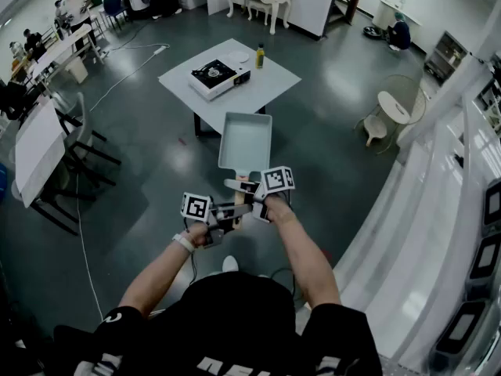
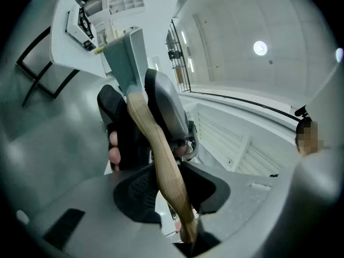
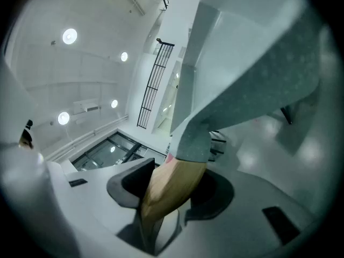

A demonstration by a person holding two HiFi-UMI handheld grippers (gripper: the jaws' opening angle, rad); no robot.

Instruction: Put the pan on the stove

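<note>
Fingers of the left gripper are partly closed and pressed against the pan's wooden handle at its free end. The right gripper grips the same handle further up, its fingers closed on the wood just below the pan's body. So I have the pan in both grippers, held in the air over the floor and level as far as I can judge.

The stove sits on the table, straight ahead and a little to the left, well apart from the pan. A bottle stands just beside the stove, on its right. The pan's long axis, handle to body, points away from me and almost at the table. I reckon the coming move is a forward carry with a slight drift left, with the right gripper leading because it is nearer the body.
</note>
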